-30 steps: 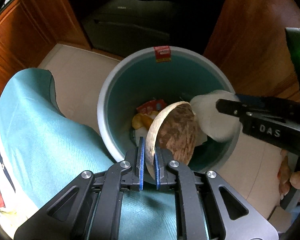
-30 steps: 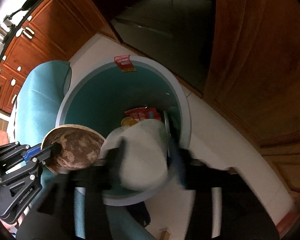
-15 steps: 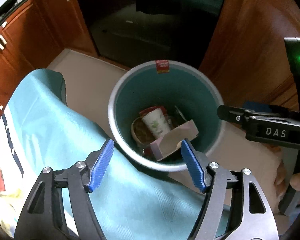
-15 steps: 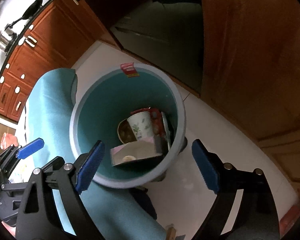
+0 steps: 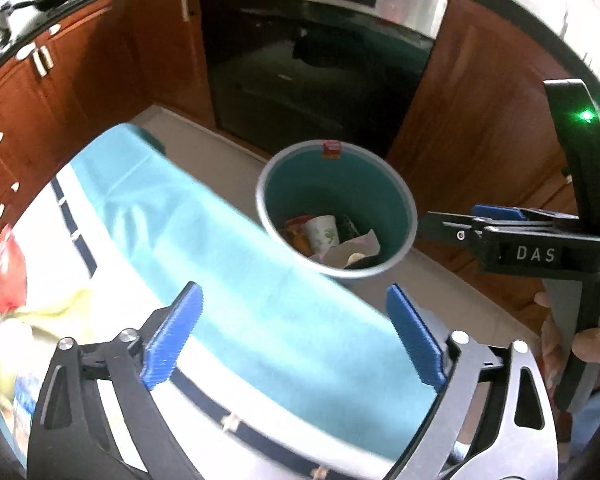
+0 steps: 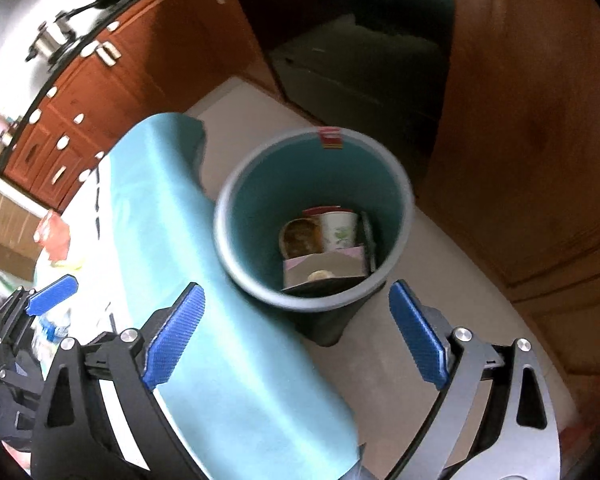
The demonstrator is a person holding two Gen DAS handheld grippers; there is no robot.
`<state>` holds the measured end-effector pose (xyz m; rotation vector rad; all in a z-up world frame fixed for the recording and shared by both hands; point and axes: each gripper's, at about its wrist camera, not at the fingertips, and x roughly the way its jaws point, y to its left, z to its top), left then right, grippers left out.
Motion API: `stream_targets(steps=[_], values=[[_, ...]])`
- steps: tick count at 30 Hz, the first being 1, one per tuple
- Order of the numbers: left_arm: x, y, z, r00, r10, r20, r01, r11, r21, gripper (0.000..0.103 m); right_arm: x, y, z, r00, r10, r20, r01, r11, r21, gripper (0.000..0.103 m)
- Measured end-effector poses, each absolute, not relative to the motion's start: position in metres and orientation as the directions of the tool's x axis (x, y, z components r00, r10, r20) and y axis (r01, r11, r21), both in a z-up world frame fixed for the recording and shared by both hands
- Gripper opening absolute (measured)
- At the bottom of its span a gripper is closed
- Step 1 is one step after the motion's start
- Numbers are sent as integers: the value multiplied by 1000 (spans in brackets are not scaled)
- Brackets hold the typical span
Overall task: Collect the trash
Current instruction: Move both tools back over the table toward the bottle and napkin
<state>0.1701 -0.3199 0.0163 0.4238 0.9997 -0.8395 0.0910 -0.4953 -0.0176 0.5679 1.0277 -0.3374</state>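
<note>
- Both pieces of trash have left the jaws since a second ago: the brown bowl and the paper cup now lie in the trash bin, beside a pink box; both views sit higher and further back from it
- Step in hand, as I judge it: the drop is done, and the hands are pulling away; next comes a return to the table with the teal cloth for whatever litter remains
- Left gripper has just been opening; its jaws stand wide apart, empty
- Right gripper likewise; spread wide, nothing between the pads
</note>
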Motion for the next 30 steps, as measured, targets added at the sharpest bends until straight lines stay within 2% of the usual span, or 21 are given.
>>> stream_targets(steps=[11, 23, 30], values=[[168, -192, 33, 336, -412, -847, 697, 714, -70, 99, 128, -370, 21, 494, 105, -863, 272, 924, 269, 90], [195, -36, 24, 410, -372, -833, 534, 838, -112, 99, 181, -237, 4, 402, 245, -882, 19, 961, 276, 90], [222, 1, 7, 402, -349, -846, 551, 831, -81, 99, 208, -182, -5, 342, 275, -898, -112, 961, 252, 90]])
